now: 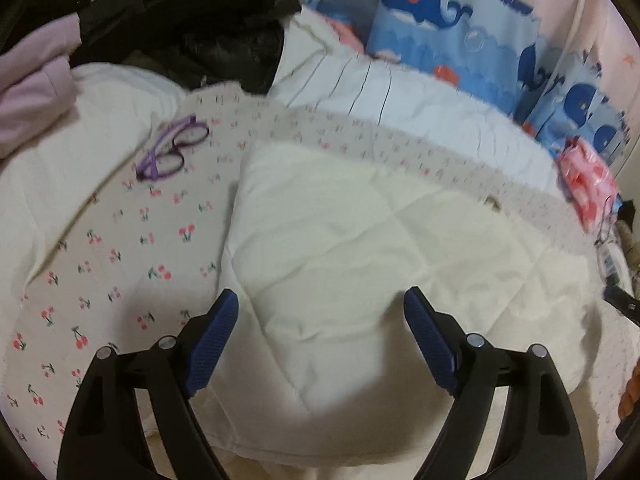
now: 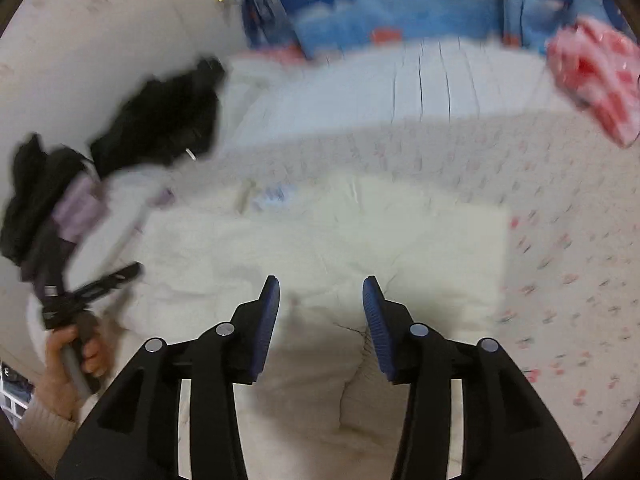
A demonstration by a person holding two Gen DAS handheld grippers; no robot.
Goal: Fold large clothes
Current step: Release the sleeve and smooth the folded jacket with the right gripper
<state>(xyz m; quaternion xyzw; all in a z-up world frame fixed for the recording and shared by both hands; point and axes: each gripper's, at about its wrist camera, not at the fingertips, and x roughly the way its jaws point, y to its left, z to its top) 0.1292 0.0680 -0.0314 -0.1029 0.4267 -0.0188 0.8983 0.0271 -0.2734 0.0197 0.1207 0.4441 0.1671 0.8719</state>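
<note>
A cream-white garment (image 1: pixel 352 248) lies folded into a rough rectangle on a cherry-print bedsheet (image 1: pixel 120 264). It also shows in the right wrist view (image 2: pixel 328 236). My left gripper (image 1: pixel 320 300) is open and empty, its blue pads hovering over the garment's near part. My right gripper (image 2: pixel 322 284) is open and empty above the garment's near edge. The left gripper, held in a hand, shows at the left of the right wrist view (image 2: pixel 92 288).
Purple glasses (image 1: pixel 172 148) lie on the sheet left of the garment. Black clothes (image 1: pixel 192 20) and a lilac garment (image 1: pixel 32 92) are piled at the far left. A striped white pillow (image 1: pixel 360 80), whale-print bedding (image 1: pixel 440 12) and a pink-red packet (image 1: pixel 588 180) lie behind.
</note>
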